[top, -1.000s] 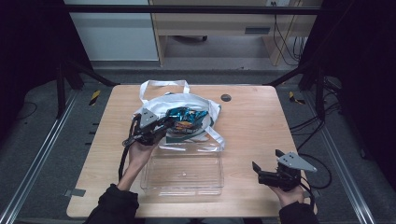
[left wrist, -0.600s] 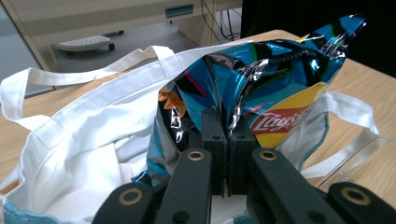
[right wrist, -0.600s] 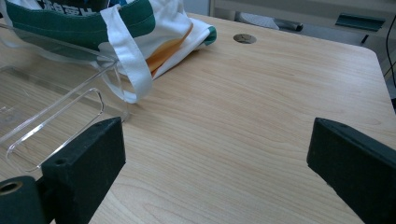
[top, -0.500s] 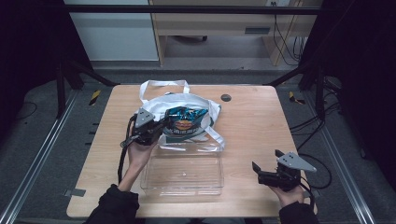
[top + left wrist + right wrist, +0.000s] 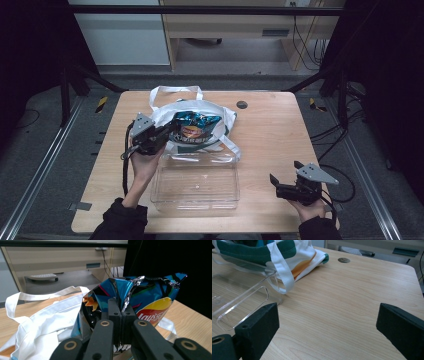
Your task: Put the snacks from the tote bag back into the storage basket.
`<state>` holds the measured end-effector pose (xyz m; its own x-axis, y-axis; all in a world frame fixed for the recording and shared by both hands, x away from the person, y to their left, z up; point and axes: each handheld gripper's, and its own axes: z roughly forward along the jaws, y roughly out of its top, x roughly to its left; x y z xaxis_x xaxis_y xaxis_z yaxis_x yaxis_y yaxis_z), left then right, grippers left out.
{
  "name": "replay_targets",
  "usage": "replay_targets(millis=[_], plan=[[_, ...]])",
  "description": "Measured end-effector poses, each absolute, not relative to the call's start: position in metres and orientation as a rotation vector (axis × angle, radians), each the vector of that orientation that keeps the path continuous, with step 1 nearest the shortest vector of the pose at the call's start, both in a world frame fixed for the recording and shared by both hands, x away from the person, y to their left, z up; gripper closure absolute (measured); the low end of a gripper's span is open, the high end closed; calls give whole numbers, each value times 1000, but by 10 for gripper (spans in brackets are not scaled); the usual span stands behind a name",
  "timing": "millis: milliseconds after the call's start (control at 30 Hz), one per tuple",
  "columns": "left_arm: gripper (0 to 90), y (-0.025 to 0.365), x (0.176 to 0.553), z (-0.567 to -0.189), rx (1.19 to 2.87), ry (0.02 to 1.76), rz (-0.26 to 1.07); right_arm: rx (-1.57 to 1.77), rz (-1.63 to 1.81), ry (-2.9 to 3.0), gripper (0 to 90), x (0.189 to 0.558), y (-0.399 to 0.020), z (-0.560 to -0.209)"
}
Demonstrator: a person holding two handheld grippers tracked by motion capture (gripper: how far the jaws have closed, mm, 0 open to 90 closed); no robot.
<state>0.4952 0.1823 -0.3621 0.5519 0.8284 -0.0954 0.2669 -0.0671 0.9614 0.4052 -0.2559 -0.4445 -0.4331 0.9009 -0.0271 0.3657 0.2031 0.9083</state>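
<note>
At the centre-left of the high view, the left hand-held gripper is pinching a blue chip bag — its jaws are pressed together on a crumpled fold of the foil, as the left gripper view shows. The bag is hanging just above the mouth of the white tote bag, seemingly lifted clear of it. Below centre, the clear plastic tray is lying empty on the table, so the unpacking appears barely under way — setting the chips down, likely in that tray, is what is left. At the lower right, the right hand-held gripper is sitting wide open, gripping nothing.
</note>
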Motion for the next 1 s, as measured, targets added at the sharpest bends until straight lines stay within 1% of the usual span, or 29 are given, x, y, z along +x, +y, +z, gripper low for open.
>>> replay_targets(millis=[233,733,1000], plan=[[894,187,488,-350,1565,940,580,1175,1199,1905,49,405,-256,-444],[895,195,467,-323,1472,893,587,1169,1199,1905,50,405,-256,-444],[896,196,455,-312,1448,864,578,1168,1199,1904,50,404,-256,-444]])
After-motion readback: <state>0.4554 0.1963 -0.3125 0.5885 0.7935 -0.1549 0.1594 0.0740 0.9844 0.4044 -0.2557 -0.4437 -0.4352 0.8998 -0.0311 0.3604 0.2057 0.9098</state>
